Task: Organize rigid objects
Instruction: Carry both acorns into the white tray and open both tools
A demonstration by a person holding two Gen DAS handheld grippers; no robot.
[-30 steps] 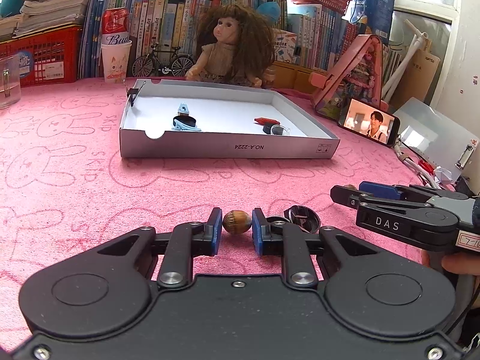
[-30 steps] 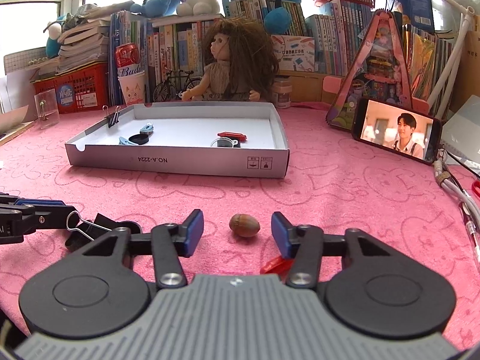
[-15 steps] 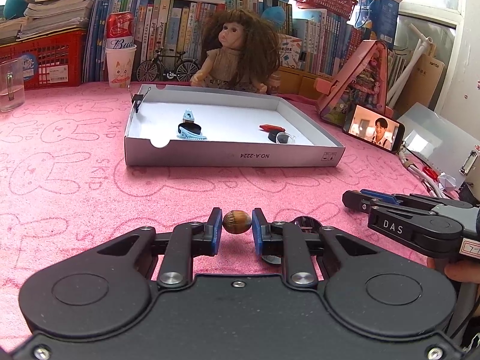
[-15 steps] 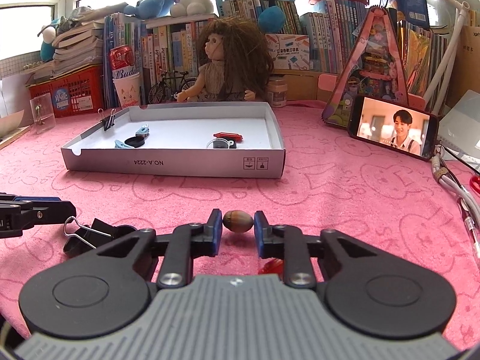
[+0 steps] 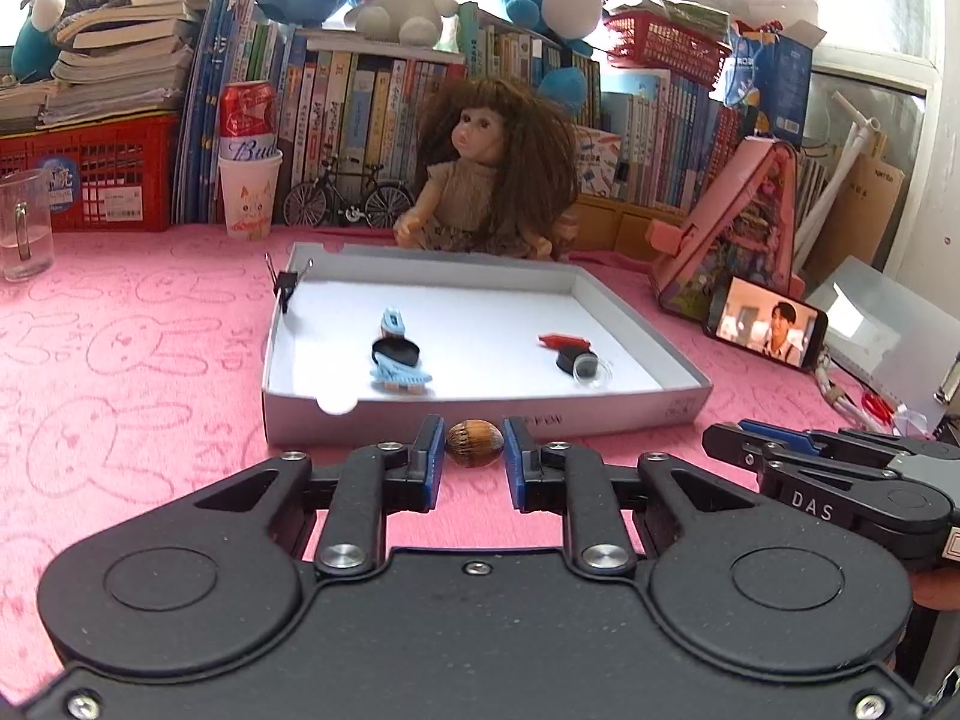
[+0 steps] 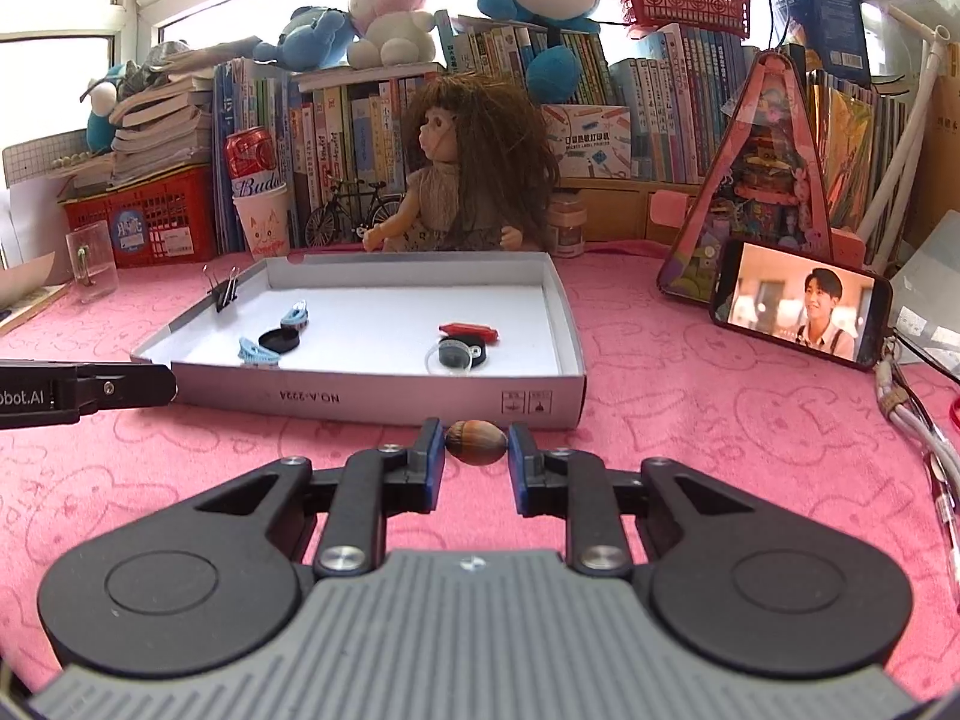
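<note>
In the left wrist view my left gripper [image 5: 474, 450] is shut on a brown acorn-like nut [image 5: 474, 441], held above the pink cloth just in front of the white box tray [image 5: 600, 417]. My right gripper [image 6: 477, 450] is shut on a second brown nut [image 6: 476, 441], also before the tray [image 6: 372, 399]. Inside the tray lie blue clips [image 5: 399, 375], a black cap [image 5: 396, 352], a red piece [image 5: 564, 339] and a clear lens on a black ring [image 5: 585, 367]. Each gripper shows at the edge of the other's view.
A black binder clip [image 5: 287, 285] grips the tray's left rim. A doll [image 5: 486, 180] sits behind the tray, before books and plush toys. A phone [image 6: 798, 312] leans at the right beside cables [image 6: 918, 414]. A clear cup [image 5: 24, 234] stands far left.
The right gripper's jaws came together on its nut. Both grippers rose and moved toward the tray with their nuts; the loose clips on the cloth dropped out of view.
</note>
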